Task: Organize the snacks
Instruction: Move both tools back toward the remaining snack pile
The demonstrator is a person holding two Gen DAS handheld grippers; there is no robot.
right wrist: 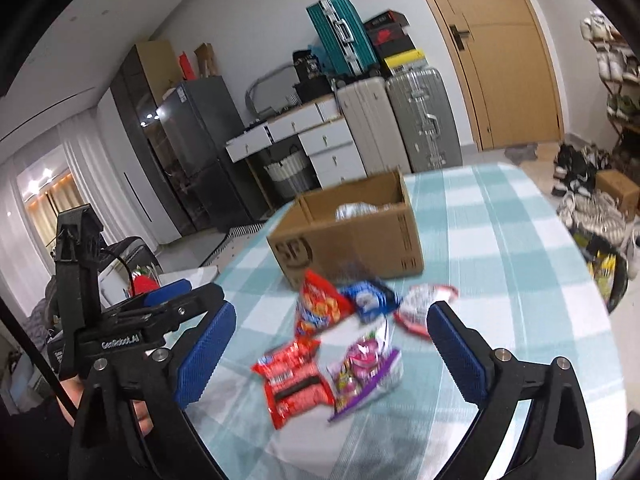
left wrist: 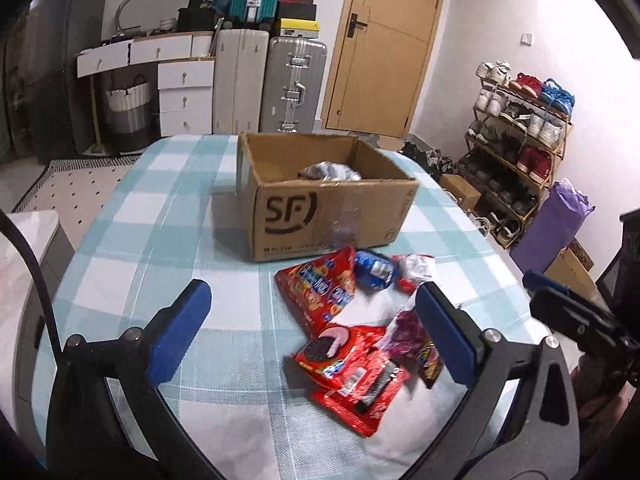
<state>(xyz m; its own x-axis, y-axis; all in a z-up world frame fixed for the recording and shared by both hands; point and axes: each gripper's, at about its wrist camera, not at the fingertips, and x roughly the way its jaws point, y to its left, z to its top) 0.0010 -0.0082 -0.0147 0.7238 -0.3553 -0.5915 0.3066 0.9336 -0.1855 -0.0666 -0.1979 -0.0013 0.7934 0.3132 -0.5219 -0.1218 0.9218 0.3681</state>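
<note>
Both jaws wide, nothing held: left gripper (left wrist: pixel 312 320) and right gripper (right wrist: pixel 332 356) hover over loose snack packs (left wrist: pixel 344 332) on the checked tablecloth (left wrist: pixel 160 216), just before the cardboard box (left wrist: pixel 320 208) (something silvery already inside). Best approach, imo: take one pack per gripper by an edge, w/o pinching the neighbour.

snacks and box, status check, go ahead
Left tool open, empty. Right tool open, empty. Snack packets loose on the checked tablecloth; cardboard box holds one silver packet. Nothing in the way.
</note>
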